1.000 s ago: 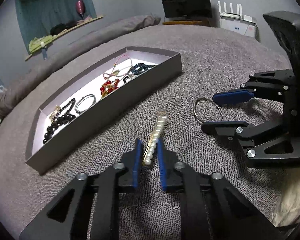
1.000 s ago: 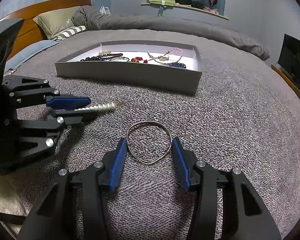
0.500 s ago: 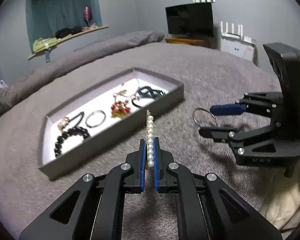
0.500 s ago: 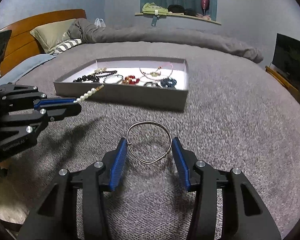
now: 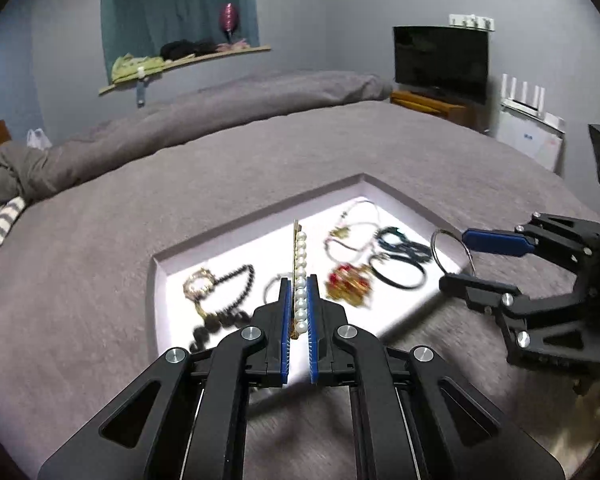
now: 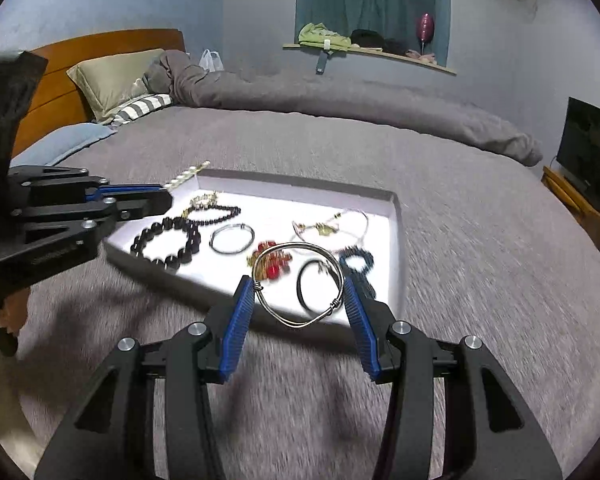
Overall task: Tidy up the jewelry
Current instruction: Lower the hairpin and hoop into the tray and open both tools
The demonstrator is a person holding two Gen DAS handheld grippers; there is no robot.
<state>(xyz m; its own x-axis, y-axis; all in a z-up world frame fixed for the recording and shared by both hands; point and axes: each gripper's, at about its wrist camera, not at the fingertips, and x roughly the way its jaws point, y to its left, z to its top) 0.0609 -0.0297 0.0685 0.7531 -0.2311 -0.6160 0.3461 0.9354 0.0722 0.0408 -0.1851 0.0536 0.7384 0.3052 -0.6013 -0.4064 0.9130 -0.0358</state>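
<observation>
My left gripper (image 5: 299,284) is shut on a pearl hair clip (image 5: 300,276) and holds it in the air over the near part of the grey jewelry tray (image 5: 260,216). My right gripper (image 6: 299,288) is shut on a silver wire bangle (image 6: 300,280) and holds it above the tray's near right edge (image 6: 394,240). The tray holds black bead bracelets (image 6: 168,244), a silver ring bangle (image 6: 232,238), a red bead piece (image 6: 274,262) and cord bracelets (image 6: 332,222). The right gripper (image 5: 456,256) shows at the right of the left wrist view; the left gripper (image 6: 148,198) shows at the left of the right wrist view.
The tray lies on a grey bedspread (image 5: 100,264). A rolled grey duvet (image 6: 340,96) and pillows (image 6: 112,80) lie at the far side. A TV (image 5: 440,62) on a wooden stand is beyond the bed's right edge.
Both grippers have lifted their pieces off the bedspread and moved forward to above the tray. The pearl clip and the bangle stay held.
</observation>
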